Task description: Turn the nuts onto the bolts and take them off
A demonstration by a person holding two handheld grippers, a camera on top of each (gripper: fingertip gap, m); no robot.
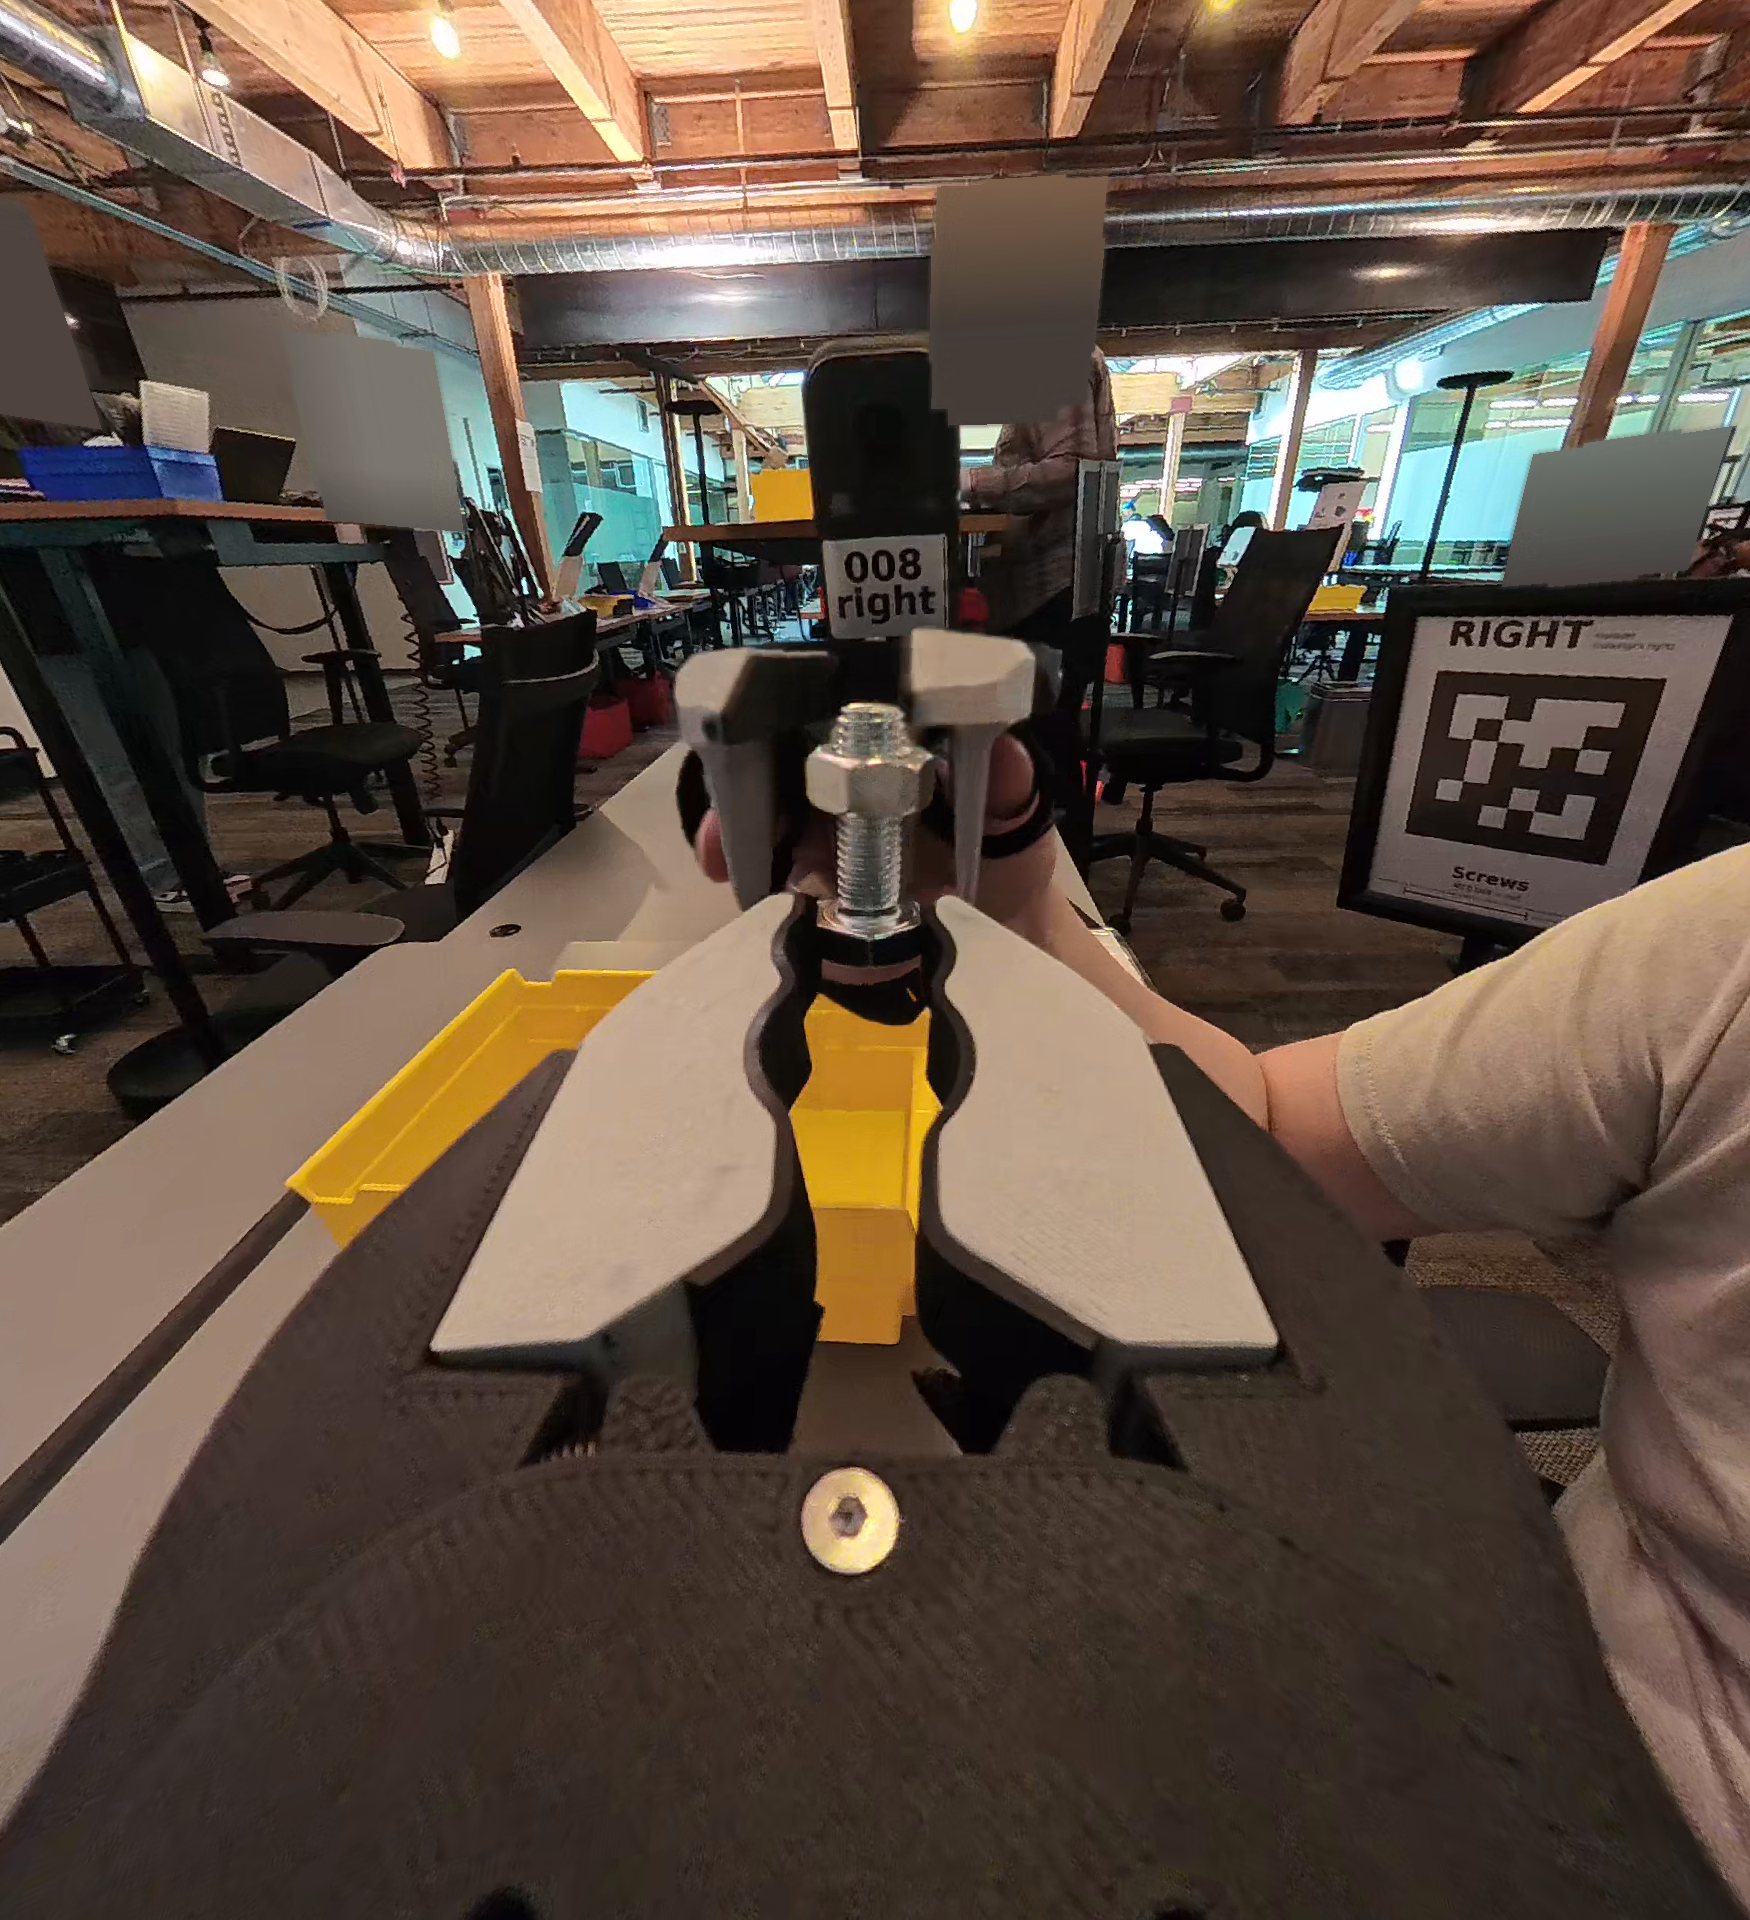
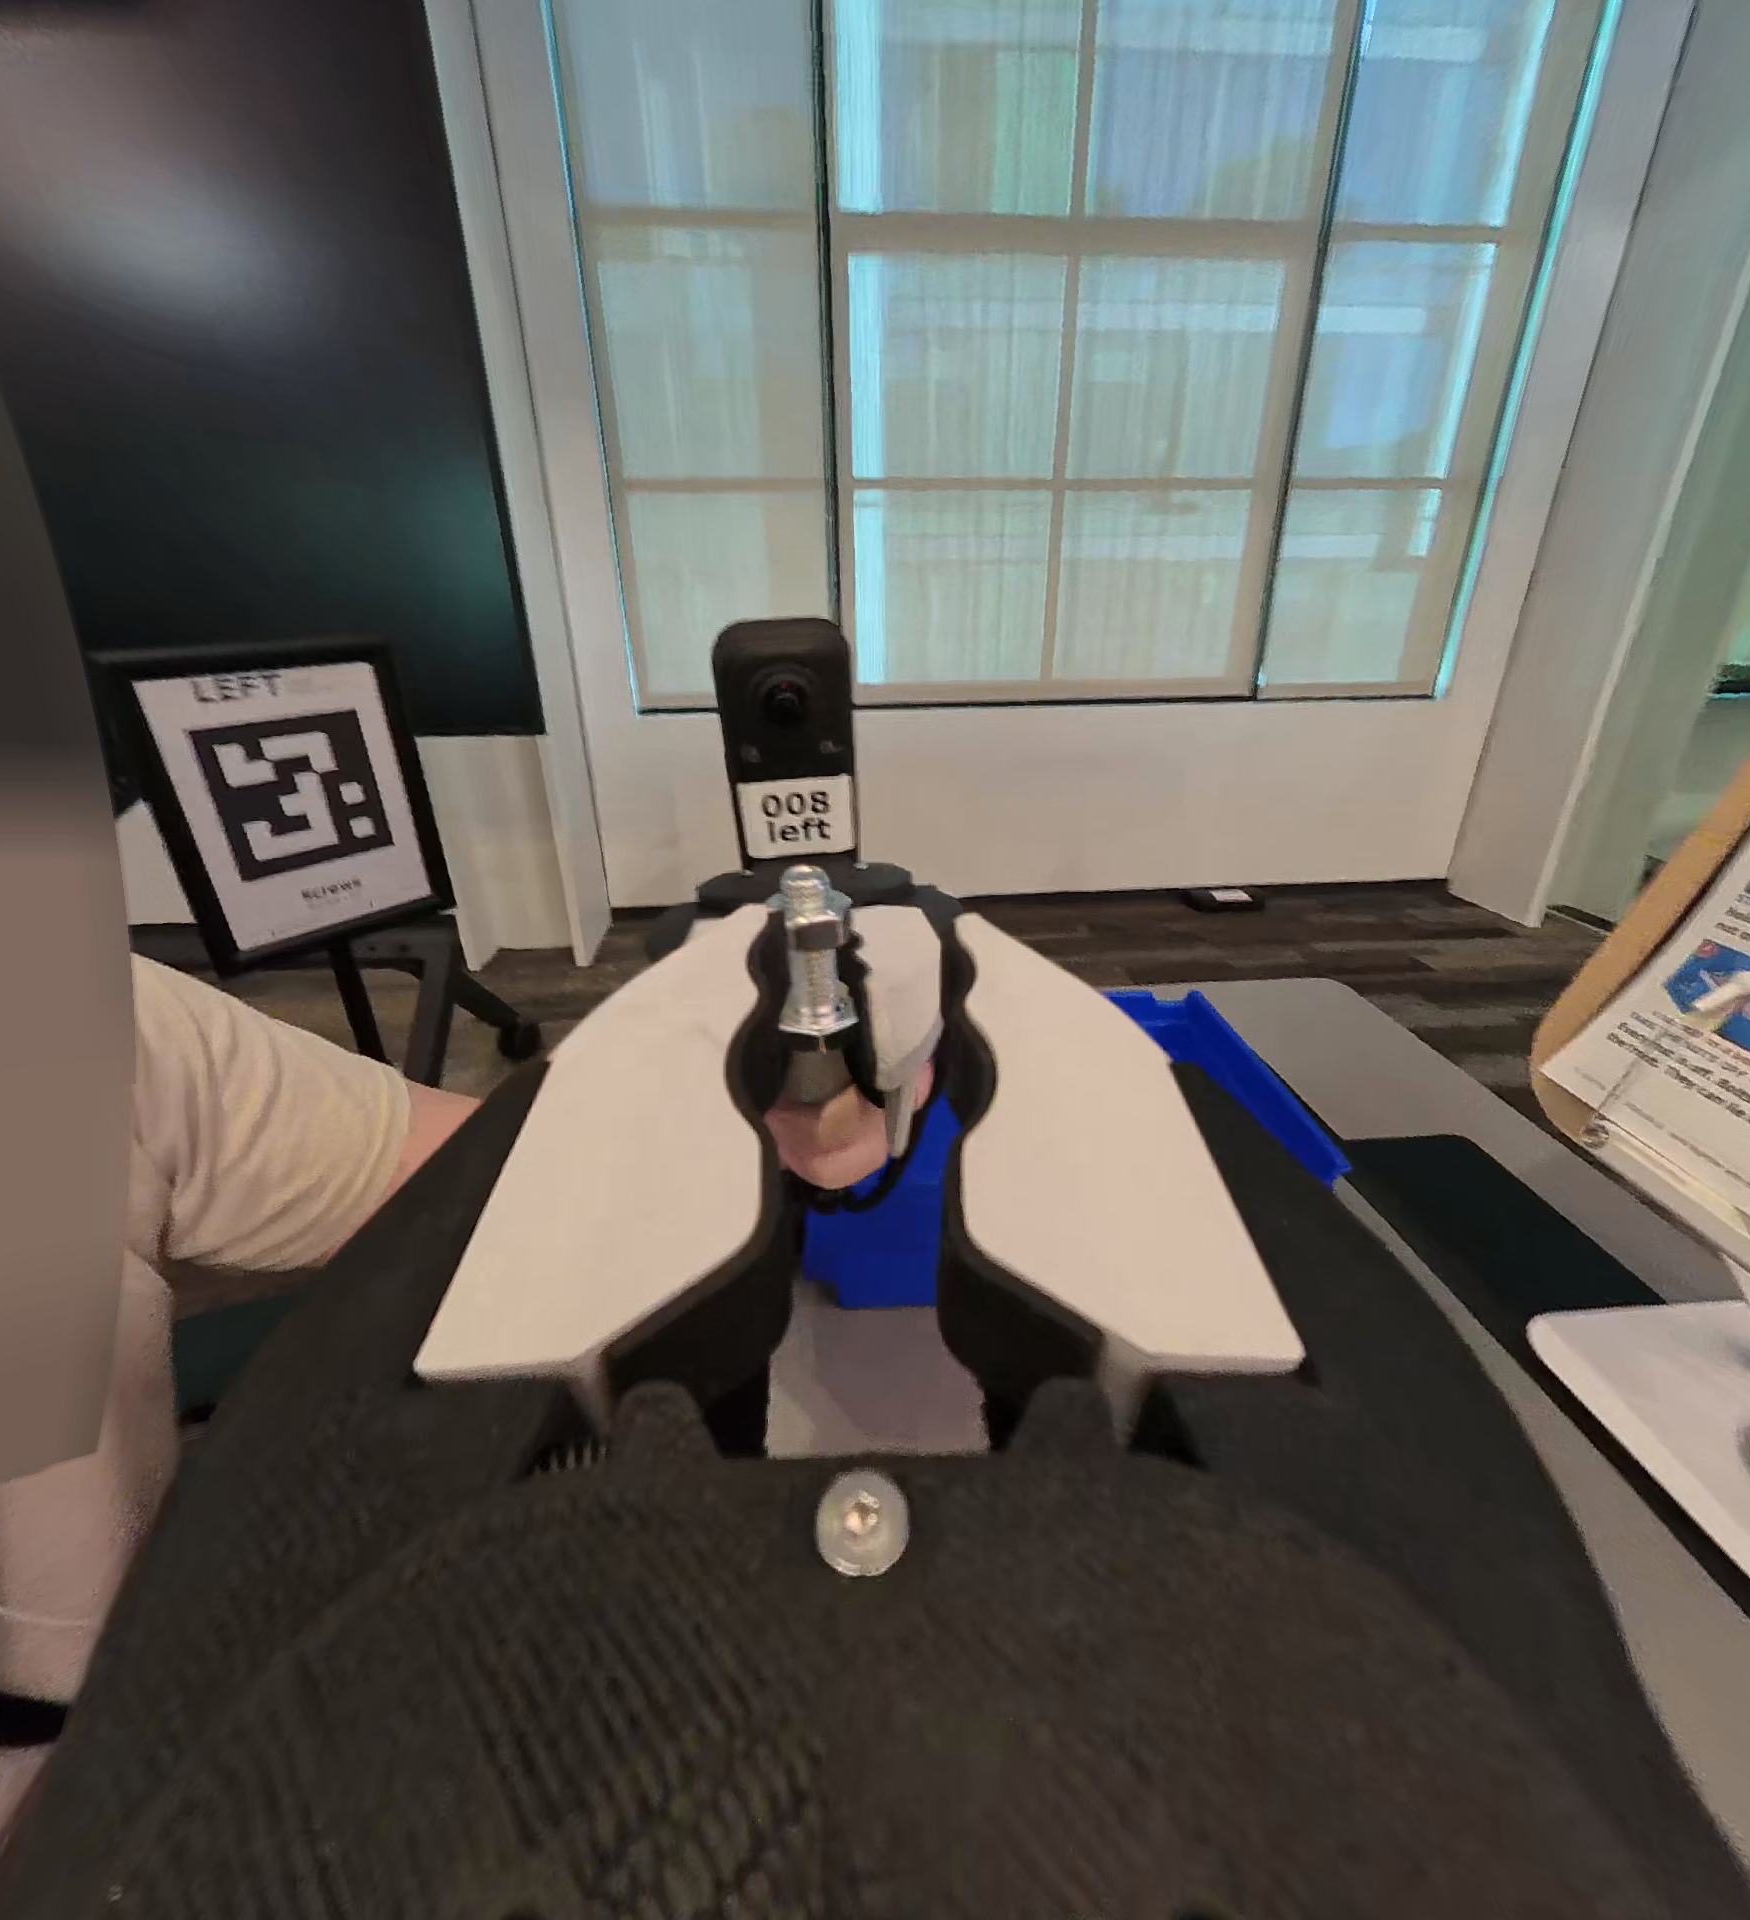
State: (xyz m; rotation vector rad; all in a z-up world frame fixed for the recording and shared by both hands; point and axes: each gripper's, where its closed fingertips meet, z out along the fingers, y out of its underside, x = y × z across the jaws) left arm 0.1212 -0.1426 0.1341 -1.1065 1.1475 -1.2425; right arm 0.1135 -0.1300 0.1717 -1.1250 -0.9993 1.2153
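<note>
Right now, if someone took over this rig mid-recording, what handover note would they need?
Left gripper: shut on the head of the bolt, holding it upright above the yellow bin.
Right gripper: open, with a finger on each side of the nut and gaps showing on both sides.
Nut: threaded on near the bolt's free end, with a few threads showing above it.
Blue bin: on the table below the right gripper, contents hidden.
Left to do: close on the nut and turn it. One frame cannot show whether it is going on or coming off.
</note>
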